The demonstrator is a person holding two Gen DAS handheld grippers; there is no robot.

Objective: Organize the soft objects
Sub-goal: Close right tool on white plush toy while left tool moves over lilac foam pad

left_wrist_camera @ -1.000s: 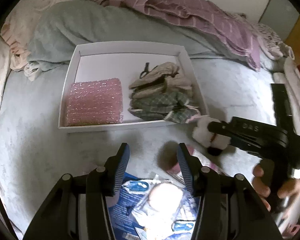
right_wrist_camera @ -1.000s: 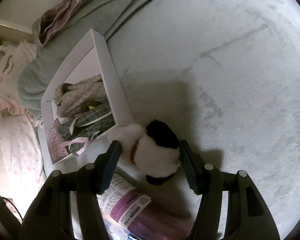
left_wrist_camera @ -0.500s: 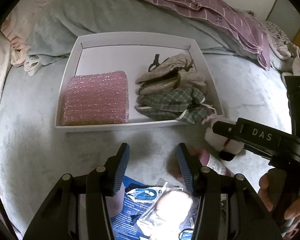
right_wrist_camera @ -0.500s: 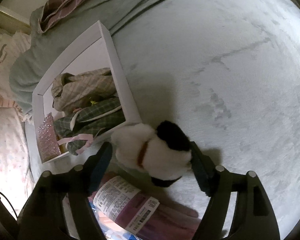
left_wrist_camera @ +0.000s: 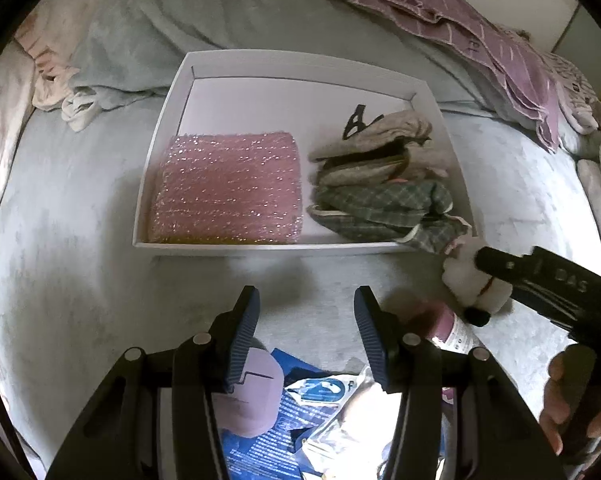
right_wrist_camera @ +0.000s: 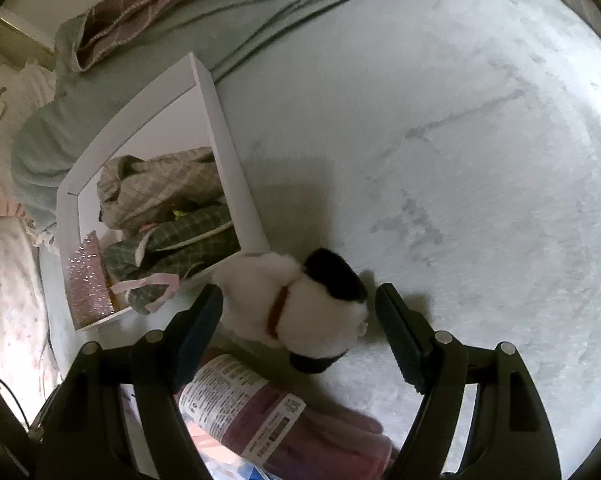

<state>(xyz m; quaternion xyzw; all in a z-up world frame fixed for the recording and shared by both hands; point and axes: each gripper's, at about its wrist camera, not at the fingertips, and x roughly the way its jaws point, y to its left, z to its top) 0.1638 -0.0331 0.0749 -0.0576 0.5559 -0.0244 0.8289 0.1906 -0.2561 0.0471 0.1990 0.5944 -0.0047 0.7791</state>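
Observation:
A white and black plush toy (right_wrist_camera: pixel 296 308) with a red collar lies on the grey bedspread beside the corner of a white tray (right_wrist_camera: pixel 228 148). My right gripper (right_wrist_camera: pixel 300 312) is open with its fingers on either side of the plush; the plush also shows in the left wrist view (left_wrist_camera: pixel 470 286). The tray (left_wrist_camera: pixel 168 120) holds a pink glittery pad (left_wrist_camera: pixel 228 188) and folded plaid clothes (left_wrist_camera: pixel 384 188). My left gripper (left_wrist_camera: pixel 306 328) is open and empty, above the bedspread in front of the tray.
A maroon labelled roll (right_wrist_camera: pixel 268 416) lies just under the plush. Blue packets (left_wrist_camera: pixel 300 412) and a pink item (left_wrist_camera: pixel 248 396) lie below my left gripper. Rumpled green and purple blankets (left_wrist_camera: pixel 340 8) lie behind the tray.
My left gripper has moved closer to the tray. My right gripper has opened wider around the plush, which lies lower and nearer the tray corner.

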